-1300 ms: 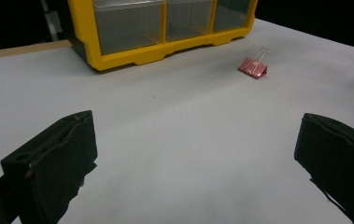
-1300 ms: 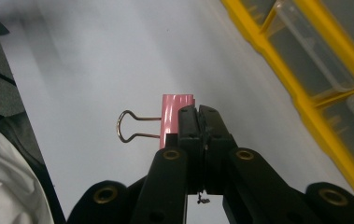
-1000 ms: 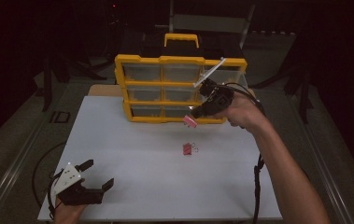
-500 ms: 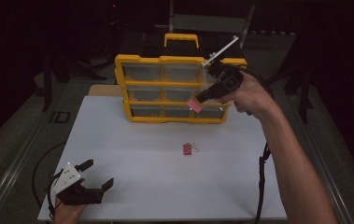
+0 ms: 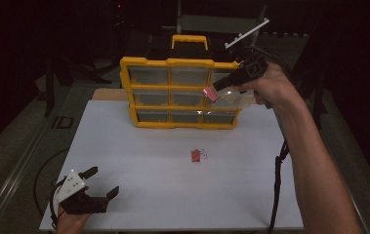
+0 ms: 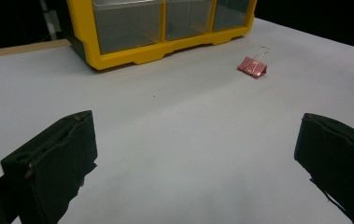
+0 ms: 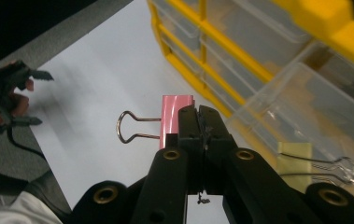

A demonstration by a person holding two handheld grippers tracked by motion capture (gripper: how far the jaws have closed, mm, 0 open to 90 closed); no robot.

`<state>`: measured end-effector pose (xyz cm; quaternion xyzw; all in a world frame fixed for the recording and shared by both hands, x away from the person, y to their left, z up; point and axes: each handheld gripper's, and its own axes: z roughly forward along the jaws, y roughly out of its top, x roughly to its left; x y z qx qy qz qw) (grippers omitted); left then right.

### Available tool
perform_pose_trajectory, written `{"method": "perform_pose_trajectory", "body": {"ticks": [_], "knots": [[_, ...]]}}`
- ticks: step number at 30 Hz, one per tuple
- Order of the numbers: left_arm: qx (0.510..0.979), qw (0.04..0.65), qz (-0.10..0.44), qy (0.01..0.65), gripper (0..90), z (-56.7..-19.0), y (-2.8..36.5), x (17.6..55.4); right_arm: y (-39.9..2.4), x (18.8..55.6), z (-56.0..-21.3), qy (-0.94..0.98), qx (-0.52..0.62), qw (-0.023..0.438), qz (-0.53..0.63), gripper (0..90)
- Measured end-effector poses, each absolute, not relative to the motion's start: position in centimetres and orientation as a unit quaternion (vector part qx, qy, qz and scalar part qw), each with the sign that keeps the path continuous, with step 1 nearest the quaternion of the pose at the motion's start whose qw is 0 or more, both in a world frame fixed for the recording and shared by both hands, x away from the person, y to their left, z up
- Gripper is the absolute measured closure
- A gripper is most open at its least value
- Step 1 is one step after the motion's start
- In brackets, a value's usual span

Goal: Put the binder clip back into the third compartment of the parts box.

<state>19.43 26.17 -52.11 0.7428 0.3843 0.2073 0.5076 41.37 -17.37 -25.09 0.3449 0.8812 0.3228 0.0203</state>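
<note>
My right gripper (image 7: pixel 198 116) is clamped tight on a pink binder clip (image 7: pixel 177 114), pinching the clip's body at its edge with the wire handles (image 7: pixel 132 126) sticking out sideways. In the high view I hold that clip (image 5: pixel 210 93) up in front of the yellow drawer organizer (image 5: pixel 182 62), right at the pulled-out clear drawer (image 5: pixel 231 97) on the right of its middle row. Through the right gripper view I can see that drawer (image 7: pixel 300 121) just beyond my jaws, with a pale yellow binder clip (image 7: pixel 296 158) already lying inside. So one clip looks sorted, this pink one is nearly over the drawer and not yet released, and a second pink binder clip (image 5: pixel 195 155) waits on the white table (image 5: pixel 138 156), well apart from the organizer. My left gripper (image 5: pixel 94 187) rests near the table's near corner, jaws spread wide and holding nothing.
</note>
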Motion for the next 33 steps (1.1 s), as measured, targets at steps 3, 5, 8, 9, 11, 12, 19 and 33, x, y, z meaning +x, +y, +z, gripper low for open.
{"method": "perform_pose_trajectory", "body": {"ticks": [3,5,8,9,11,12,19,33], "knots": [[0.743,0.507,0.208,0.384,0.1,-52.1,26.1,19.4,-18.0,41.6,-24.6,0.872,0.359,0.026,0.332,88.6],[0.743,0.508,0.208,0.383,0.1,-52.1,26.2,19.4,-18.3,41.7,-24.2,0.865,0.365,0.028,0.344,88.6],[0.742,0.508,0.208,0.384,0.1,-52.1,26.2,19.4,-18.6,41.8,-23.6,0.857,0.372,0.030,0.355,88.6],[0.742,0.508,0.209,0.384,0.1,-52.1,26.2,19.4,-18.7,41.8,-23.4,0.855,0.373,0.033,0.358,88.6],[0.743,0.507,0.209,0.384,0.1,-52.1,26.2,19.4,-19.0,41.9,-23.0,0.850,0.383,0.045,0.359,88.6],[0.742,0.508,0.209,0.384,0.1,-52.1,26.2,19.4,-19.0,41.9,-22.9,0.850,0.388,0.055,0.352,88.6],[0.743,0.507,0.209,0.384,0.1,-52.1,26.2,19.4,-19.7,42.3,-23.1,0.841,0.418,0.090,0.331,88.6],[0.744,0.507,0.208,0.383,0.1,-52.1,26.1,19.4,-19.5,42.5,-23.9,0.837,0.428,0.127,0.317,15.4]]}}
